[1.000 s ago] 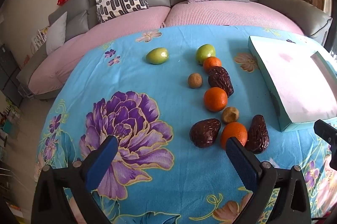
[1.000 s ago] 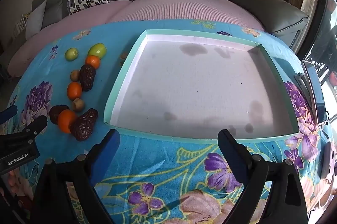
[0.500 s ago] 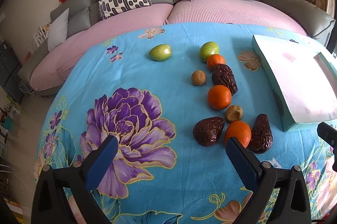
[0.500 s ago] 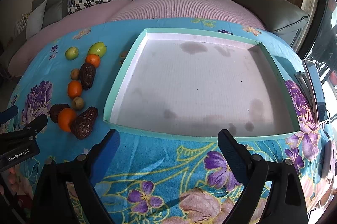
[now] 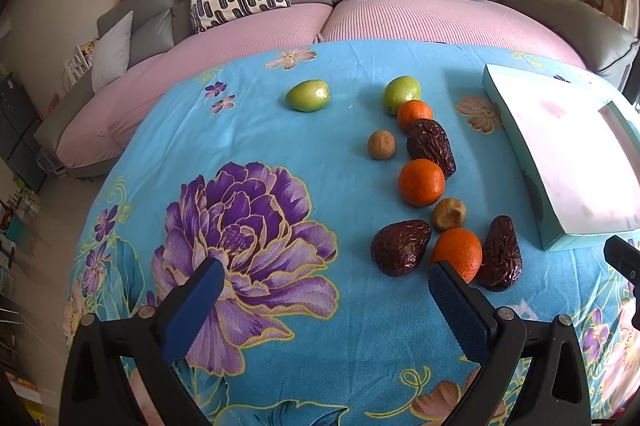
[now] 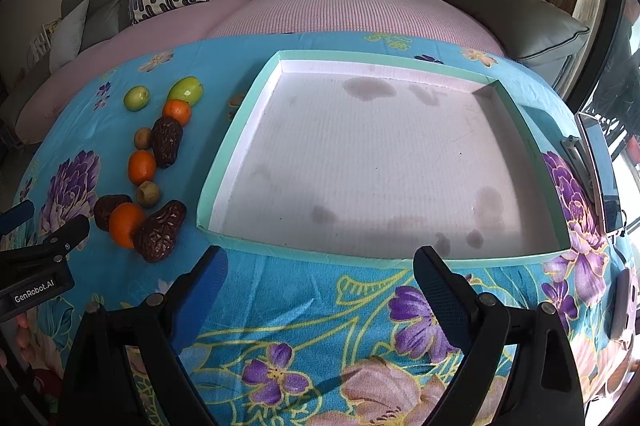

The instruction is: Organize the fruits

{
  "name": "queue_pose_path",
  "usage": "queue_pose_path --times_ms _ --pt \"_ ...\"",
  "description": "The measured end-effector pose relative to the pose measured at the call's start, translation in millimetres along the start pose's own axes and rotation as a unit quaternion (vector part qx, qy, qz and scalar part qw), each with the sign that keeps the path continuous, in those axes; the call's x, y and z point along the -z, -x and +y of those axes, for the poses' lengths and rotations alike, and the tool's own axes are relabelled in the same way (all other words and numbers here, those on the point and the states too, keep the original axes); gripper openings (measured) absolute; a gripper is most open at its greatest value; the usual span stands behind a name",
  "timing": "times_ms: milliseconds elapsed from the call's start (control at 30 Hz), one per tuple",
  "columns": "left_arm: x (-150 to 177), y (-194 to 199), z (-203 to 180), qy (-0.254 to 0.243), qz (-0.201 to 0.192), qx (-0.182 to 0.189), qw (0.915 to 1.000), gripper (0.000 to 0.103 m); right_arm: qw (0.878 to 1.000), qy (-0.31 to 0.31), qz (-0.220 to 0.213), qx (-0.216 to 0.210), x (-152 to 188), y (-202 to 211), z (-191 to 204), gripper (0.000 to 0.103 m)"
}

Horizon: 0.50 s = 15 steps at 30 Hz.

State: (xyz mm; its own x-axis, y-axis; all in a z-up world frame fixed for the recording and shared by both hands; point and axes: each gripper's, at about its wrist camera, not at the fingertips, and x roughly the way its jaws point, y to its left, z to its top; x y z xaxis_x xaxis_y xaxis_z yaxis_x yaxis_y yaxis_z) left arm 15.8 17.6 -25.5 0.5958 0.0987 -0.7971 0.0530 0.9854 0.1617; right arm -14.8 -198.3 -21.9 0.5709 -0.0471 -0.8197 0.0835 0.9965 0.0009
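Left gripper [image 5: 324, 286]: jaws wide apart, nothing between them, hovering over the big purple flower printed on the blue cloth [image 5: 248, 129]. The fruit lies ahead and to its right. None of it is in the box yet.

Fruit, left to right in the left wrist view: a lone green fruit [image 5: 308, 95] far back; a small brown fruit [image 5: 382, 144]; then a loose column running away from the gripper, with a second green fruit [image 5: 401, 93] at the far end and an orange [image 5: 421, 181] midway. Nearest cluster: a dark wrinkled fruit [image 5: 400, 246], an orange [image 5: 457, 253] touching it, and another dark fruit [image 5: 501, 253] on the orange's other side, long axis pointing away from the gripper. The right finger tip overlaps the near orange in view.

Judgement: the left gripper is the nearer one to the cluster; a short shift right and forward would bracket it.

Box [image 6: 240, 129]: teal-rimmed, white floor, stained, empty, just right of the fruit column.

Right gripper [image 6: 320, 282]: jaws spread, empty, facing the box's near wall.

Writing: "GenRobot.AI" on the left gripper's body, seen in the right wrist view. Nothing else legible.
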Motion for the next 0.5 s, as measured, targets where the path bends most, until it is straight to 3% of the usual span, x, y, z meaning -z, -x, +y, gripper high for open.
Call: queue_pose_path --times_ms 500 --pt "0.9 -2.2 0.6 0.001 0.005 -0.001 1.0000 0.103 1.000 0.001 0.001 0.000 -0.1 -0.5 0.1 0.094"
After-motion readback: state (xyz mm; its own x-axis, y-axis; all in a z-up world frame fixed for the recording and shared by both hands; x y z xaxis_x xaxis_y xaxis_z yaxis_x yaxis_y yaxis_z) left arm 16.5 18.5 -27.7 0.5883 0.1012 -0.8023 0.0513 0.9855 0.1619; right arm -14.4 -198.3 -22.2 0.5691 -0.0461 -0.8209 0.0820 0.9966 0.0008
